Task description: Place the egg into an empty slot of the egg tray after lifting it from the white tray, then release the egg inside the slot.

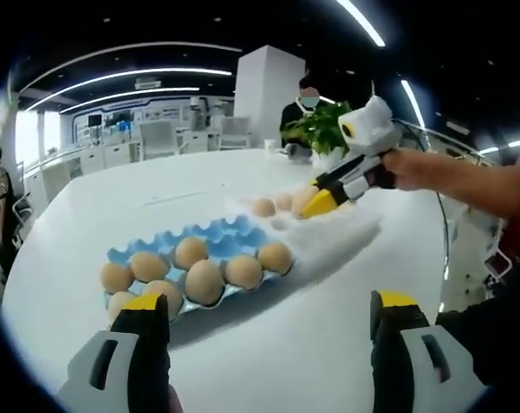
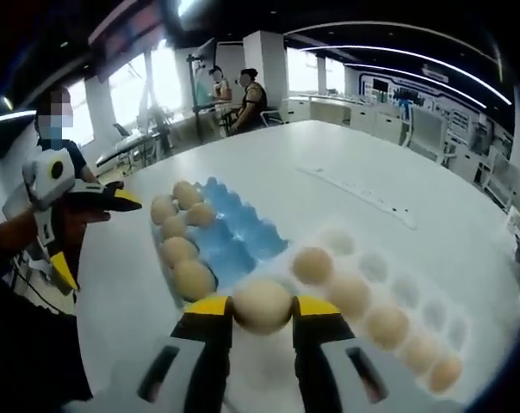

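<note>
A blue egg tray (image 1: 230, 234) holds several eggs (image 1: 204, 281) along its near side, and its far slots are bare. To its right lies the white tray (image 1: 342, 237) with eggs (image 1: 263, 207). My right gripper (image 1: 316, 205), held by a hand, reaches in over the white tray. In the right gripper view that gripper (image 2: 262, 311) is shut on a tan egg (image 2: 262, 305) at the near end of the white tray (image 2: 376, 267), beside the blue egg tray (image 2: 238, 237). I cannot tell whether the egg is lifted. My left gripper (image 1: 269, 314) stands open, short of the blue tray, and its jaws (image 2: 92, 234) are spread.
Everything rests on a large white table (image 1: 139, 206). A potted plant (image 1: 327, 129) and a seated person (image 1: 305, 107) are at its far end. Two people (image 2: 234, 90) stand near windows. Desks and chairs (image 1: 161, 138) fill the room behind.
</note>
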`<state>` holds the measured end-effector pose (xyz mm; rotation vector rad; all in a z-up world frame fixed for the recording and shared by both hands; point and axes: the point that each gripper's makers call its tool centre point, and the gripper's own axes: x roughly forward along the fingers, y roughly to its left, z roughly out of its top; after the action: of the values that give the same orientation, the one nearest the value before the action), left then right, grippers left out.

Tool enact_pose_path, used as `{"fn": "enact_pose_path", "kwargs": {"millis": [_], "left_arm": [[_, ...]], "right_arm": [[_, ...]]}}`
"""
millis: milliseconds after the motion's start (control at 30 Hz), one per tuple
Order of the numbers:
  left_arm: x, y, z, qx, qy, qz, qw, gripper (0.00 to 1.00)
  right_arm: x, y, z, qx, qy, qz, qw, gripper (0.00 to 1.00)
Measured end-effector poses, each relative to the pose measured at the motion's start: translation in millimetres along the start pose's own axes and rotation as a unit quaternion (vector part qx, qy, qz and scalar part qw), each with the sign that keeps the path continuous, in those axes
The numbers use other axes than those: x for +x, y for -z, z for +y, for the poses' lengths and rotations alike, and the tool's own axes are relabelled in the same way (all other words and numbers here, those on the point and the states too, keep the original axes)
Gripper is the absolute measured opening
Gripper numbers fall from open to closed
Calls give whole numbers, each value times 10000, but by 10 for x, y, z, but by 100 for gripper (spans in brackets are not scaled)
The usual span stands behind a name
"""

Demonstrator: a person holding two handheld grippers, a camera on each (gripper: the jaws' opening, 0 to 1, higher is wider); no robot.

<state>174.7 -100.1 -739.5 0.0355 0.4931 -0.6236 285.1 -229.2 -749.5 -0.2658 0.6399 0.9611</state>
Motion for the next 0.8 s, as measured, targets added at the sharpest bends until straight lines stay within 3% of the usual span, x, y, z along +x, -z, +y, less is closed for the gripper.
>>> {"fn": "enact_pose_path", "kwargs": {"millis": [300, 800], "left_arm": [[-33, 5, 71, 4, -61, 33, 10000, 99], [1, -37, 71, 116, 3, 95, 9999, 99]], "right_arm": [[181, -142, 193, -115, -198, -119, 9997, 28], [503, -332, 328, -197, -449, -145, 9987, 28]]}}
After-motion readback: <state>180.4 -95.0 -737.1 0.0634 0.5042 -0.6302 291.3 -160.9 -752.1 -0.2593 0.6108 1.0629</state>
